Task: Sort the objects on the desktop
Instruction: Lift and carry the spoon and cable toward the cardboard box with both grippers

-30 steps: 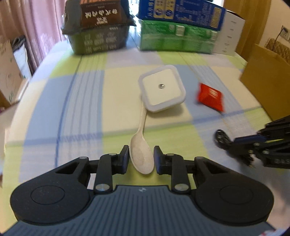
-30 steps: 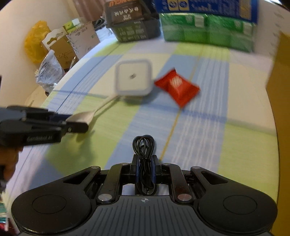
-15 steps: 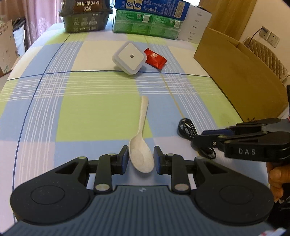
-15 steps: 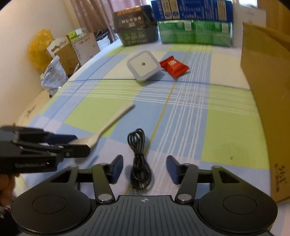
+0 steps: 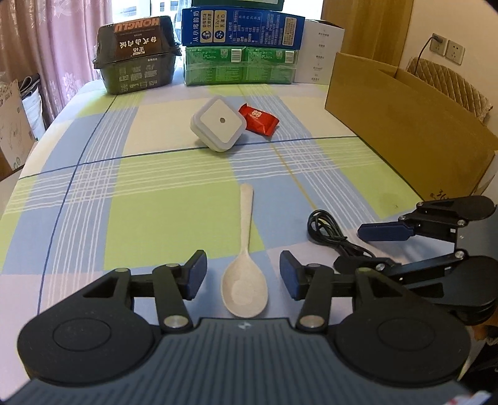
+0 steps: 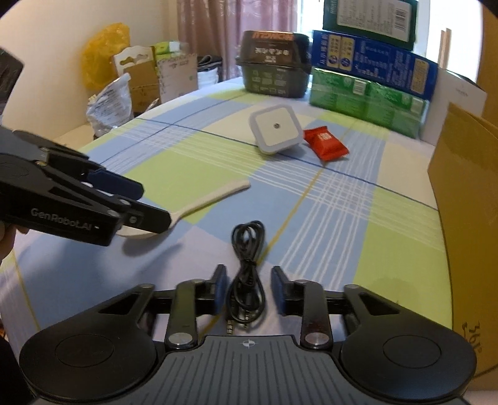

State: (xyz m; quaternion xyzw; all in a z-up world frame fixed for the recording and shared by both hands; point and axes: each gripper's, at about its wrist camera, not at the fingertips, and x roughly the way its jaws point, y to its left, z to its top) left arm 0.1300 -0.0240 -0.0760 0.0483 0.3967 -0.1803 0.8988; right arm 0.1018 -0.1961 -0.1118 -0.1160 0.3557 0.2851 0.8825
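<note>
On the checked blue-and-green tablecloth, both tools look to be at the release step: the left gripper stands with fingers apart around the bowl of the cream plastic spoon, and the right gripper likewise spread either side of the coiled black audio cable. Next, I judge, each should back straight off without nudging its item, then go for the white square night-light or red snack packet well ahead of the fingers. Only the right view shows the cable's jack plugs, between the fingers; only the left shows the spoon's bowl unhidden.

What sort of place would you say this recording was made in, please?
Probably a lived-in home room, not a lab: a table under a blue-and-green checked tablecloth, pink patterned curtains behind it, and stacked grocery cartons such as the blue milk box.
</note>
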